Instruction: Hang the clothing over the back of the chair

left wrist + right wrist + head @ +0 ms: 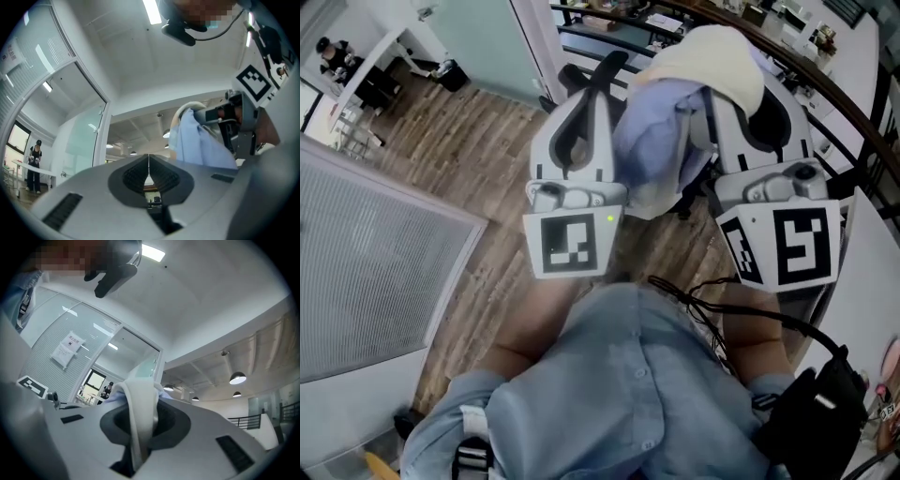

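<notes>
— What sits nearest in the head view?
— The person's pale blue button-up shirt [628, 394] fills the lower centre. Just above it are the left black-and-white marker cube [572, 242] and the right black-and-white marker cube [792, 246].
— How does the left hand-held gripper [148, 165] stand?
— Its white jaws are pressed together. The dark pads meet along a thin line with nothing between them.
— And the right hand-held gripper [140, 425]?
— It is clamped on a fold of the cream-and-pale-blue cloth garment [666, 131]. The cream edge runs up between the pads and spills over the tips.
— Where is that garment in the frame?
— In the upper centre of the head view, bunched over the right jaws and just beside the left ones. It hangs above the brown wood-plank floor [459, 150].
— And farther off?
— A grey slatted blind panel [356, 253] lies at the left edge. A white desk [384, 52] stands in the upper left corner, with a dark-clothed person [333, 54] next to it.
</notes>
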